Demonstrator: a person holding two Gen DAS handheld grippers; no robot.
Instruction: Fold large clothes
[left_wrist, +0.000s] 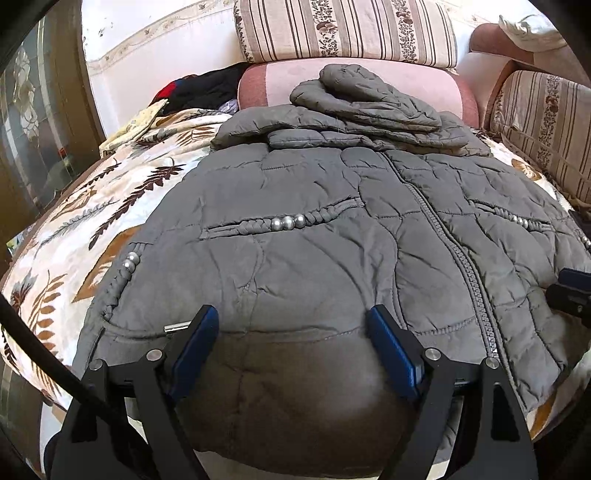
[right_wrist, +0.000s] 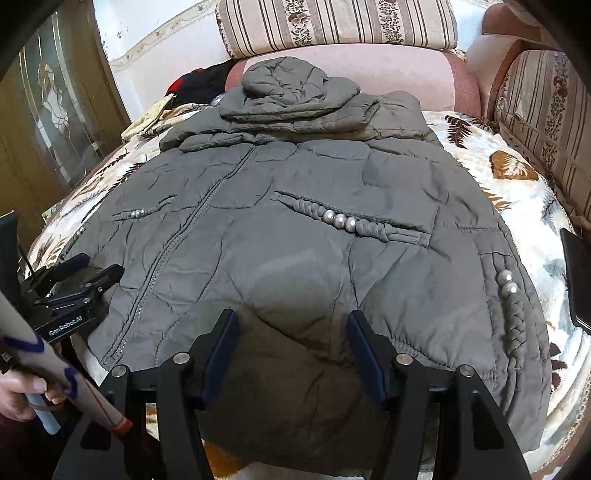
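Note:
A grey quilted jacket (left_wrist: 314, 229) lies front up and zipped on a leaf-patterned blanket (left_wrist: 74, 229), its hood and folded sleeves (left_wrist: 369, 103) piled at the far end. My left gripper (left_wrist: 293, 326) stands open over the left half of the near hem, with padded fabric bulging between its blue pads (left_wrist: 199, 347). In the right wrist view the same jacket (right_wrist: 295, 221) fills the frame. My right gripper (right_wrist: 291, 323) is open over the right half of the hem. The left gripper (right_wrist: 74, 284) shows at that view's left edge, and the right gripper (left_wrist: 570, 293) at the other view's right edge.
Striped cushions (left_wrist: 343, 29) and a pink sofa back (left_wrist: 280, 85) stand behind the jacket, with another striped cushion (right_wrist: 546, 122) at the right. Dark clothes (left_wrist: 207, 88) lie at the back left. A glass-panelled wooden door (right_wrist: 55, 110) is on the left. A person's hand (right_wrist: 16, 398) shows at the lower left.

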